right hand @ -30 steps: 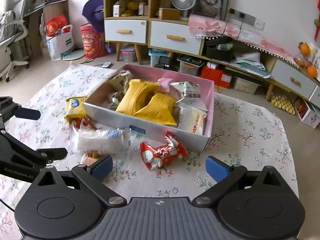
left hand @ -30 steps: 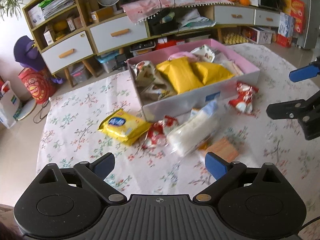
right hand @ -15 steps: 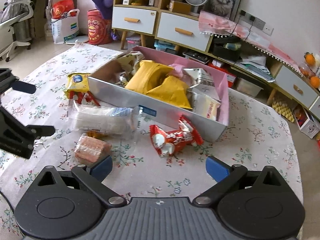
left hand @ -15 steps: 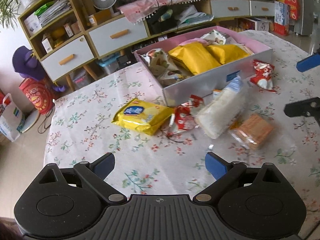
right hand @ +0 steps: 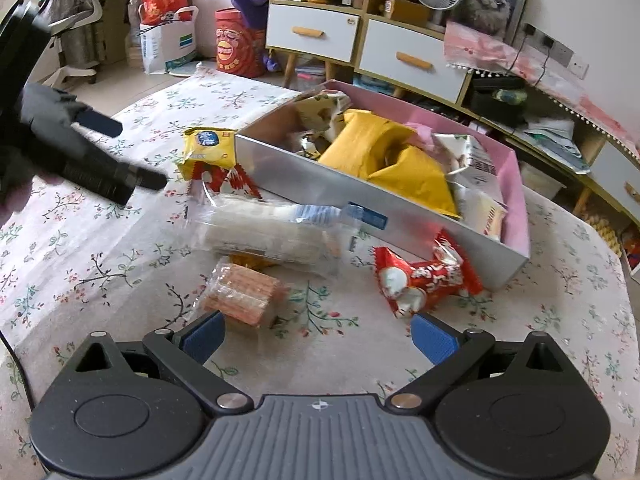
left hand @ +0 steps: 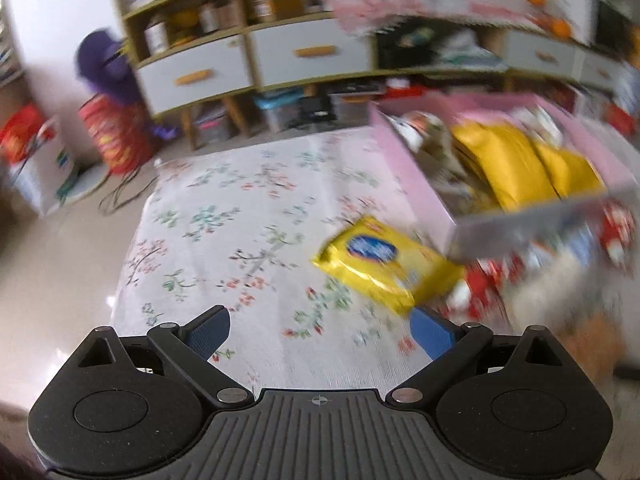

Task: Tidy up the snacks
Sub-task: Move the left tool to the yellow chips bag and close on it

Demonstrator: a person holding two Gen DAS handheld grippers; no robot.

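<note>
yellow pouches already fill the pink box (right hand: pixel 516 184), but the biscuit pack (right hand: pixel 208 148), long clear packet (right hand: pixel 264 232), wafers (right hand: pixel 242 294) and red sweets (right hand: pixel 424 278) lie on the bench (right hand: pixel 120 264) beside it, with both left tongs (left hand: pixel 320 332) and right tongs (right hand: pixel 316 338) apart and empty.

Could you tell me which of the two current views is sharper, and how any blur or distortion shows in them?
Right wrist view: sharp, the red snack packet and box crisp, with fisheye bending at the edges. Left wrist view: motion-smeared throughout, the yellow packet and box streaked, while the left tool itself looks sharp.
</note>
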